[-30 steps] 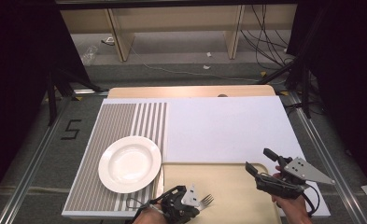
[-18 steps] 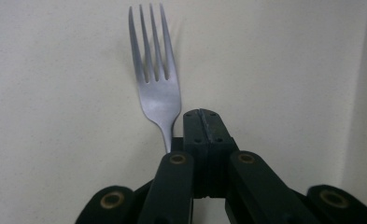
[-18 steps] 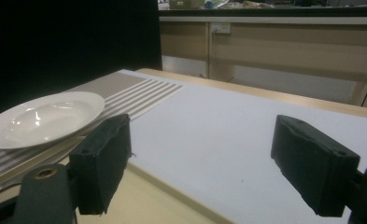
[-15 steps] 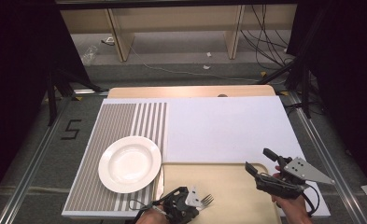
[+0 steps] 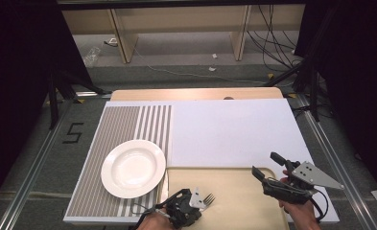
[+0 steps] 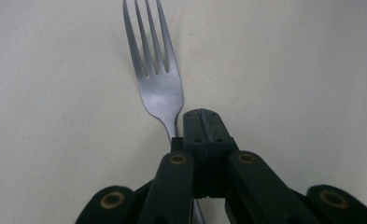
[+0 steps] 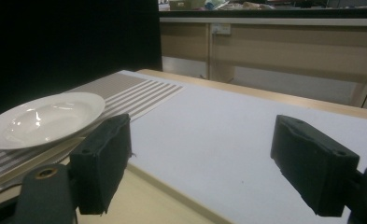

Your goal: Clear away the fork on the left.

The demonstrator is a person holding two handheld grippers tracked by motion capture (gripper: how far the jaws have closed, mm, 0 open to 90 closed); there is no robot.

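A steel fork (image 6: 160,88) lies on a beige tray (image 5: 239,201), tines pointing away from me. My left gripper (image 6: 202,122) is shut, its two jaws pressed together just right of the fork's neck, and the handle runs on underneath it. In the high view, that left gripper (image 5: 198,201) sits at the tray's near left corner, with the fork's tines (image 5: 207,198) poking out beside it. My right gripper (image 5: 266,164) hovers over the tray's right end, open with nothing between the jaws. From the right gripper's (image 7: 207,158) own camera, the wide-apart jaws frame the white mat.
A white plate (image 5: 133,167) rests on a grey striped placemat (image 5: 123,124) left of the tray; it appears again (image 7: 45,119) in the right gripper view. A white mat (image 5: 229,129) covers the table's far right half. Beyond the table are shelves and cables on the floor.
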